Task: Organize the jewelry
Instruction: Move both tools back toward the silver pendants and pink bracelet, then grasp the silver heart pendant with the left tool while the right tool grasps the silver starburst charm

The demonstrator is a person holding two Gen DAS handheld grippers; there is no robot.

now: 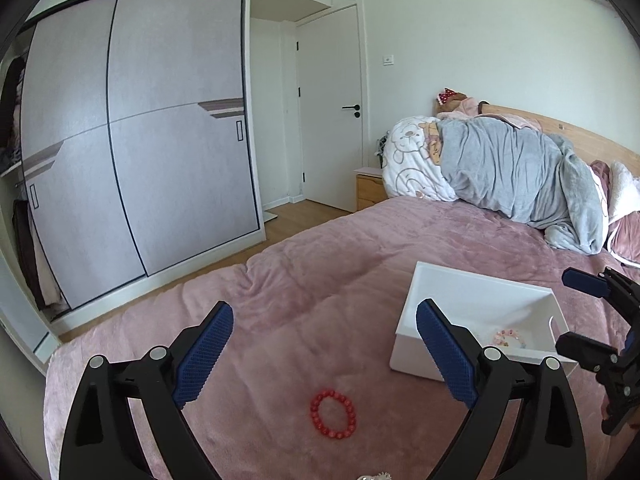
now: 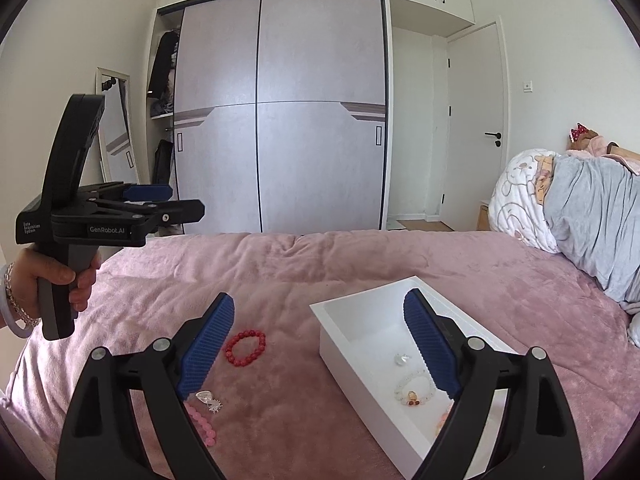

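On the pink bed (image 2: 280, 264) a white box (image 2: 360, 308) sits right of centre, holding a pale bracelet (image 2: 414, 386) and a clear stone (image 2: 402, 358). Left tongs (image 1: 324, 354) and right tongs (image 2: 320, 346) both stand apart, empty. Red bracelet (image 1: 333, 414) lies on the bed left of the box, with pink beads (image 2: 202, 424) and a small charm (image 2: 208, 399) nearby.

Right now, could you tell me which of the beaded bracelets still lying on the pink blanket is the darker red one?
The round red beaded bracelet, lying apart as a closed ring; the pale pink beaded bracelet sits nearer, partly hidden.
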